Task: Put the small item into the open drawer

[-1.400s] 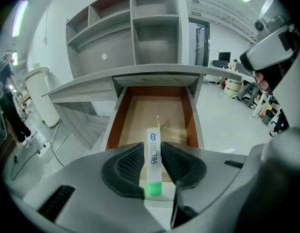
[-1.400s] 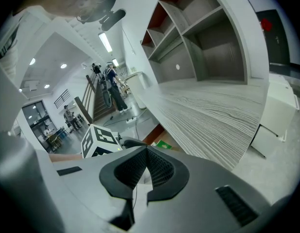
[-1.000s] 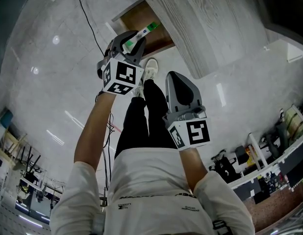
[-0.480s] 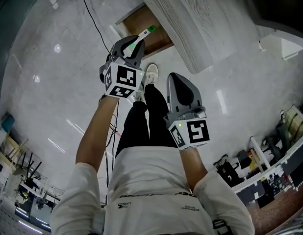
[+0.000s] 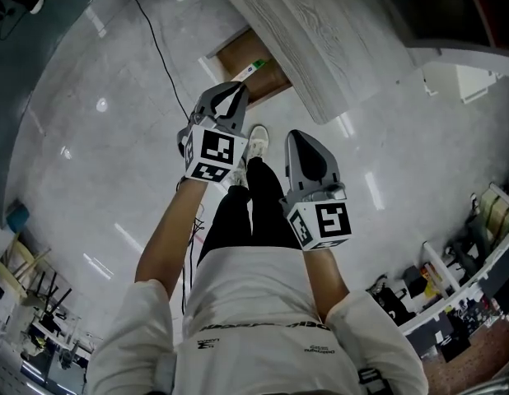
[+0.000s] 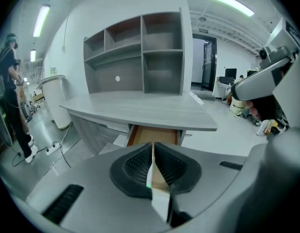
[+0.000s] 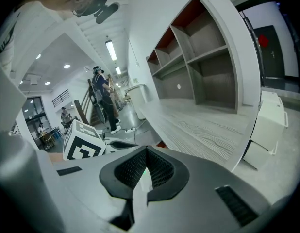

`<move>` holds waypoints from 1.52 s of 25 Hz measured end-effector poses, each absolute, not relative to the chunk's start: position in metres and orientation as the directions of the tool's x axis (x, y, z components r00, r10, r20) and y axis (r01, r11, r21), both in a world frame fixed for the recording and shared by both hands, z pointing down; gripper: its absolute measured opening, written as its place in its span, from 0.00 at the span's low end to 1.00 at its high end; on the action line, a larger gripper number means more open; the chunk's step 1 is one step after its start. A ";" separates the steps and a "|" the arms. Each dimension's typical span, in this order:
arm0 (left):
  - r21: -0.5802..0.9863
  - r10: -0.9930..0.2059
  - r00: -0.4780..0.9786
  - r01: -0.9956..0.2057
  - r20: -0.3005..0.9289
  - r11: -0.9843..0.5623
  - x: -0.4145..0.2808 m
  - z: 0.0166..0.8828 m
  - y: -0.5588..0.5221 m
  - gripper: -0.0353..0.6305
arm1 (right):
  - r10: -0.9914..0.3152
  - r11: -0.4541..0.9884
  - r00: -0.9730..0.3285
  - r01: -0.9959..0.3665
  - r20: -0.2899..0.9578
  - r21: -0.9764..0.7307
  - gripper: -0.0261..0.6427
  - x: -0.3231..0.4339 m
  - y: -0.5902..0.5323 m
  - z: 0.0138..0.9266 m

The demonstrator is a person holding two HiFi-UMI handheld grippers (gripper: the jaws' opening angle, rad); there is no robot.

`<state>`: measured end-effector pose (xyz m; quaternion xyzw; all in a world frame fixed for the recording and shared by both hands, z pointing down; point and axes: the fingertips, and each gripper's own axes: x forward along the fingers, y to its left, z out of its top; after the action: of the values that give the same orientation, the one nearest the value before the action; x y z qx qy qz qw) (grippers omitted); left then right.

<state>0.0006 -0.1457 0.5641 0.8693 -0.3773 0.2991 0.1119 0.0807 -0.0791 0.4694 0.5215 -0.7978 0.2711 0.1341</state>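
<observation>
In the head view, the small white stick with a green tip (image 5: 255, 65), which sat at the tips of the left gripper (image 5: 235, 89) a second ago, now appears to lie apart from them in the open brown wooden drawer (image 5: 240, 48), just beyond those tips. I judge the placing done. The right gripper (image 5: 298, 135) hangs beside the left, away from the drawer.

In the left gripper view, the left gripper (image 6: 153, 147) has just been closing its ribbed black pads (image 6: 135, 165), which are now nearly together with nothing between them. The drawer (image 6: 141, 134) shows ahead under the grey wood-grain desk top (image 6: 140, 111), but the jaws hide the stick.

In the right gripper view, the right gripper (image 7: 145, 163) is closed and empty. The drawer is out of sight here.
</observation>
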 end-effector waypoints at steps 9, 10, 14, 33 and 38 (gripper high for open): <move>-0.099 -0.639 0.530 -0.722 0.558 -0.685 -0.001 0.500 -0.136 0.08 | -0.792 0.324 -0.409 -0.911 0.453 -0.256 0.08 0.078 -0.077 0.424; -0.103 -0.645 0.528 -0.724 0.553 -0.682 -0.002 0.493 -0.134 0.08 | -0.795 0.328 -0.410 -0.911 0.448 -0.251 0.08 0.078 -0.076 0.418; -0.057 -0.662 0.532 -0.756 0.529 -0.653 -0.011 0.469 -0.130 0.08 | -0.802 0.336 -0.410 -0.911 0.435 -0.239 0.08 0.074 -0.075 0.401; -0.026 -0.752 0.542 -0.805 0.375 -0.592 -0.041 0.326 -0.078 0.08 | -0.827 0.445 -0.472 -0.882 0.304 -0.158 0.08 0.037 -0.054 0.282; -0.028 -0.773 0.542 -0.813 0.329 -0.582 -0.045 0.290 -0.066 0.08 | -0.832 0.456 -0.479 -0.878 0.280 -0.147 0.08 0.034 -0.049 0.259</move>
<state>-0.0446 -0.0657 0.2902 0.8757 -0.4529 0.1549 0.0638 0.0344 -0.0492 0.2593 0.5033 -0.8491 0.1367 0.0842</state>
